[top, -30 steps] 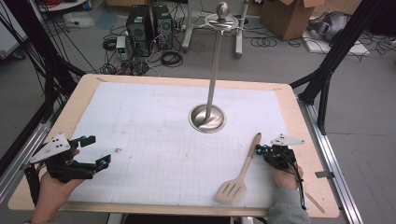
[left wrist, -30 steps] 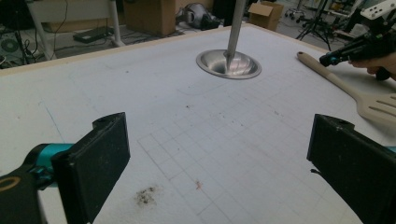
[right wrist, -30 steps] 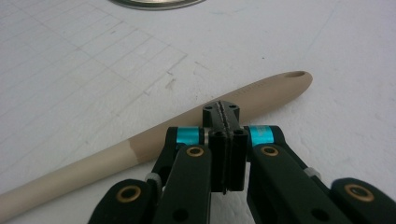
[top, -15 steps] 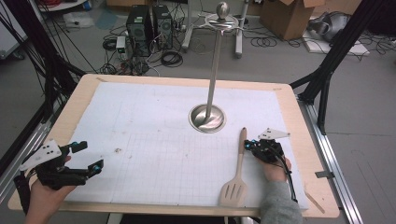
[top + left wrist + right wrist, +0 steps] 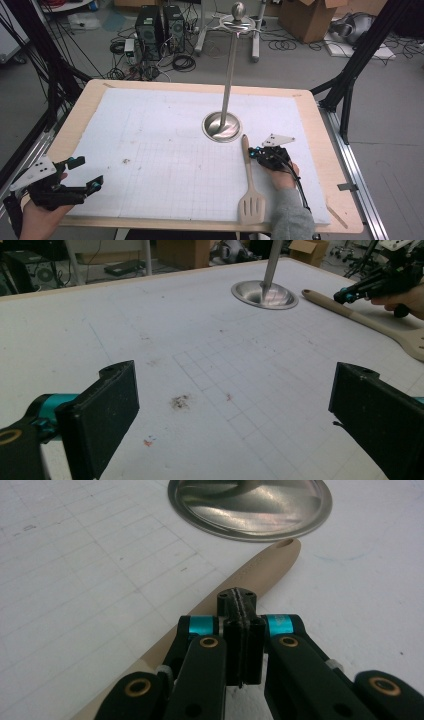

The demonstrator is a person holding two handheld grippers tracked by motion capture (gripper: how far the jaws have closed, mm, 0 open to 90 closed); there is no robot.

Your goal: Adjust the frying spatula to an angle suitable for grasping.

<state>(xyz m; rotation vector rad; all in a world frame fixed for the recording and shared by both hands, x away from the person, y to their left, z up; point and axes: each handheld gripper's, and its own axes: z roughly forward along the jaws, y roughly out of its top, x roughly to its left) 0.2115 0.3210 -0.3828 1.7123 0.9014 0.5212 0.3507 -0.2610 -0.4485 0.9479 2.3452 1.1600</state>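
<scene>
The wooden spatula [image 5: 248, 185] is lying flat near the table's near edge, towards its right corner, blade hanging close to that edge and handle tip pointing at the steel stand base [image 5: 222, 126] in the middle. The right gripper [image 5: 256, 152] is sitting right against the upper handle with its jaws pressed fully together, nothing pinched between them, so it looks to be nudging and lining the handle up rather than lifting it. Over at the near left corner, the left gripper [image 5: 86, 173] is hovering with its jaws spread wide, holding nothing, probably waiting its turn above bare mat.
</scene>
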